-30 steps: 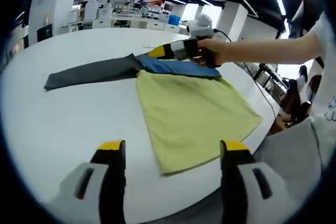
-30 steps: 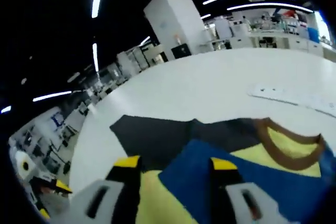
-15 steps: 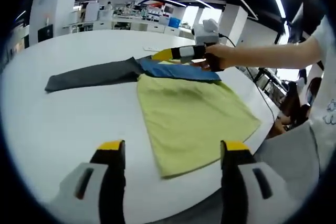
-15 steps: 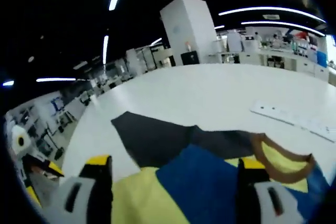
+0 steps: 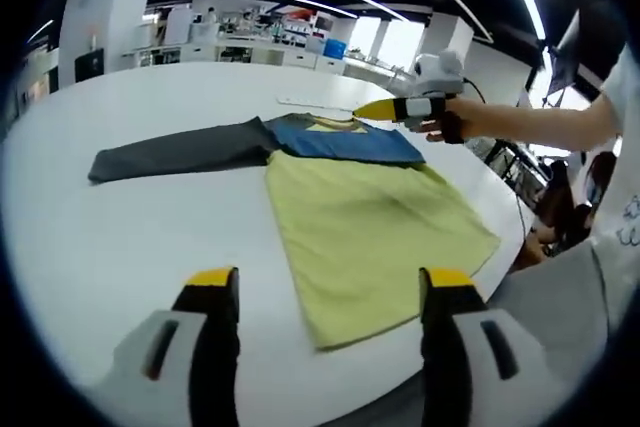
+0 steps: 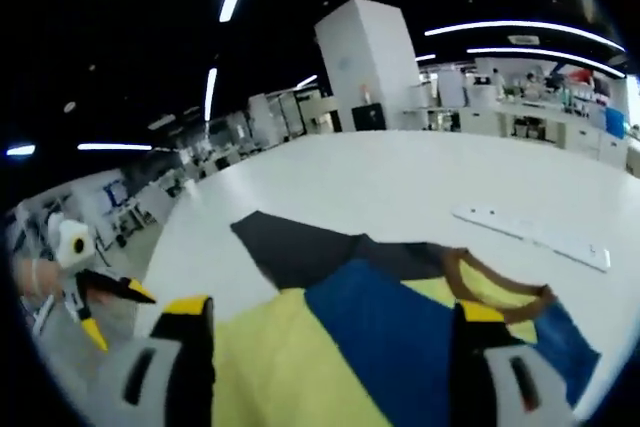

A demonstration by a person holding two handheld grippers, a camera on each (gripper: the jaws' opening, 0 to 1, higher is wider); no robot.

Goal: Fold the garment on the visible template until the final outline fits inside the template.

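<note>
Left gripper view looks down on the shirt (image 5: 370, 217), which lies flat on a white table (image 5: 130, 237). Its yellow body spreads toward the camera and to the right, with the bottom hem nearest the lens and close to the table's near edge. A blue band (image 5: 340, 142) crosses the chest at the far end, and a brown-trimmed collar (image 5: 335, 122) sits just beyond it. So the body's long axis runs from the near hem away to the collar. One dark grey sleeve (image 5: 175, 149) stretches out flat to the left of the chest, roughly crosswise to the body, ending well out on the bare tabletop. Just past the collar lies a thin white strip (image 5: 300, 103) on the table.

From the right gripper view the same collar (image 6: 495, 287) shows as a brown loop, with the blue band (image 6: 400, 337) below it and the grey sleeve (image 6: 290, 247) running away to the left; the white strip (image 6: 530, 237) lies apart from the shirt on the bare table.

Left gripper (image 5: 325, 292) hangs above the near part of the table with its yellow-tipped jaws spread wide and nothing between them. Right gripper (image 6: 325, 322) is held over the chest, jaws also spread wide and gripping nothing; in the left gripper view it comes in from the right, held in a hand (image 5: 445, 125) beyond the collar. Background holds an office hall with ceiling light strips.
</note>
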